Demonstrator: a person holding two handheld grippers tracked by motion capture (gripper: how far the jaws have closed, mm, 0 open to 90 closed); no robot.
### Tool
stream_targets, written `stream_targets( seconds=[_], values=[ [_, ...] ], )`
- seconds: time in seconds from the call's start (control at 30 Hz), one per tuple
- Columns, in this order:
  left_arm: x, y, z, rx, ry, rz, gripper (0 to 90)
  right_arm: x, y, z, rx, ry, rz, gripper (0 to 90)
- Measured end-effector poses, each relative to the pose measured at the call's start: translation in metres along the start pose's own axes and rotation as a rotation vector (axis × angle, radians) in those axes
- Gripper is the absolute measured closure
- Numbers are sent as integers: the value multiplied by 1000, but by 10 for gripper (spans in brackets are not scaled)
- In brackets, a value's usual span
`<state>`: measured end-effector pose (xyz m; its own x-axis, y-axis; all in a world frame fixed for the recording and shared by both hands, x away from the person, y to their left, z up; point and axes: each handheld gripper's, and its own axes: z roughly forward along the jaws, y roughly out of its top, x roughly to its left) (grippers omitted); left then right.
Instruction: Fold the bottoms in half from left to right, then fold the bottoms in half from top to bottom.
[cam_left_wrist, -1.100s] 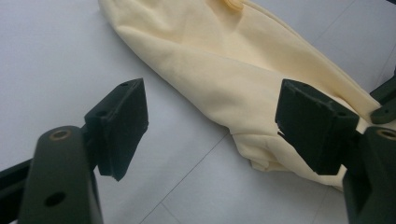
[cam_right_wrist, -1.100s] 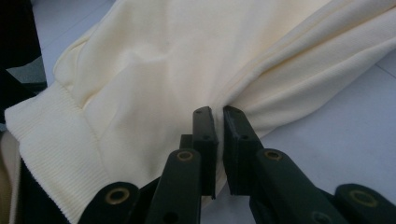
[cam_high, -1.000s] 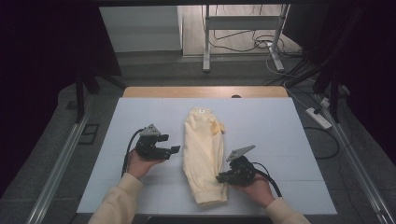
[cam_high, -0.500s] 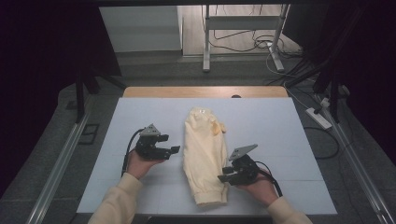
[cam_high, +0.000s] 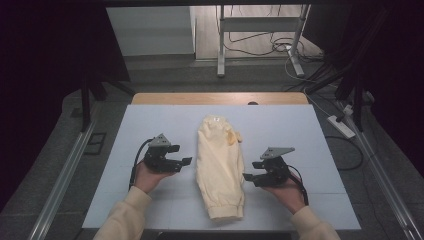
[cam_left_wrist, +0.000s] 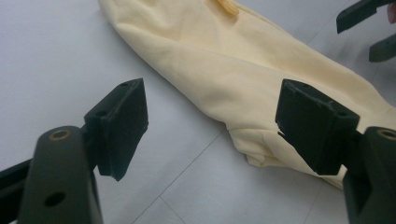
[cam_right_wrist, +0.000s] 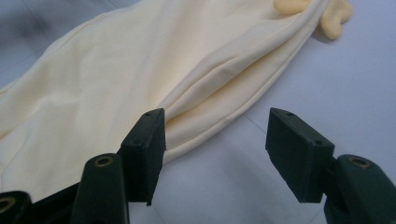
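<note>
Evidently — garment: a pale yellow garment (cam_high: 220, 167) lies folded lengthwise into a narrow strip down the middle of the white table (cam_high: 150, 120), cuffed end nearest the person, likely ready for a further fold.
Left gripper: the left gripper (cam_high: 186, 161) sits just beside the strip's left edge, jaws spread, holding nothing.
Right gripper: the right gripper (cam_high: 248, 178) mirrors it by the right edge — jaws wide, empty.
Hands: both held low, pointing inward; whether either jaw brushes the cloth is hard to tell.
</note>
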<state>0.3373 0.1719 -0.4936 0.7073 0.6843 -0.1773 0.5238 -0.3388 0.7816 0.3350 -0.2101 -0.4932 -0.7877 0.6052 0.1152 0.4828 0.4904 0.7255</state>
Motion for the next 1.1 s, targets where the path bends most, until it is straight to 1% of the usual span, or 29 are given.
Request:
stream_targets(
  seconds=[0.17, 0.4, 0.6, 0.83, 1.03, 1.1],
  values=[
    [-1, 0, 0, -1, -1, 3, 249, -3, 1, -1, -15, -12, 7, 381],
    [-1, 1, 1, 2, -3, 7, 249, -5, -1, 1, 4, -28, 1, 378],
    [-1, 1, 3, 4, -5, 8, 249, -4, 0, 3, 7, -23, -1, 378],
    [0, 1, 3, 6, -6, 8, 249, -9, 4, 6, -1, -29, 6, 378],
    [0, 5, 8, 10, -10, 7, 249, -12, 8, 8, -13, -30, 4, 378],
    [0, 7, 10, 12, -12, 13, 249, -13, 9, 10, -11, -31, 8, 378]
  ],
)
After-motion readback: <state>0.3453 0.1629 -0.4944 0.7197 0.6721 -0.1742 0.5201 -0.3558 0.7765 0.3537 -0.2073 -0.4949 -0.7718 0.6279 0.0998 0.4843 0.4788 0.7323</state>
